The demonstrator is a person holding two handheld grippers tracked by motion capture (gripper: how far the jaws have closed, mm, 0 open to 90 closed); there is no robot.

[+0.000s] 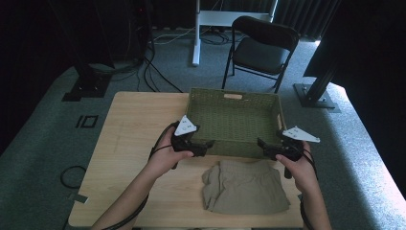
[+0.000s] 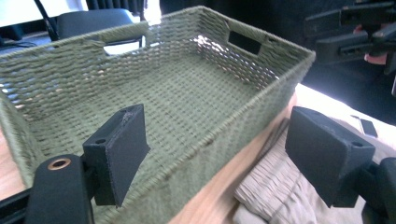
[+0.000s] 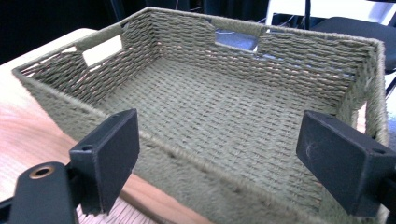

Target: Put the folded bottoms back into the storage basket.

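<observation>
Nearest me on the pale wooden surface [image 1: 129,143] lies the folded beige fabric garment, apparently shorts with a gathered waistband [image 1: 244,186]; it rests flat by the near edge, untouched, just short of the basket's near wall. I hold the left gripper [image 1: 208,143] and the right gripper [image 1: 261,142] above the garment's far edge, one at each near corner of the basket, tips pointing inward toward each other. Both have jaws spread wide with nothing between them; in the left gripper view the near rim passes between the pads without contact, and the garment [image 2: 275,186] shows below at lower right. Beyond sits the rectangular olive-green woven basket with cut-out handles [image 1: 234,98], upright and with nothing in it [image 3: 224,112]. Judgement: packing the garment into the basket has not begun; grasping, lifting and placing it all remain. Farther off, a black folding chair [image 1: 261,48] stands on the grey carpet.
</observation>
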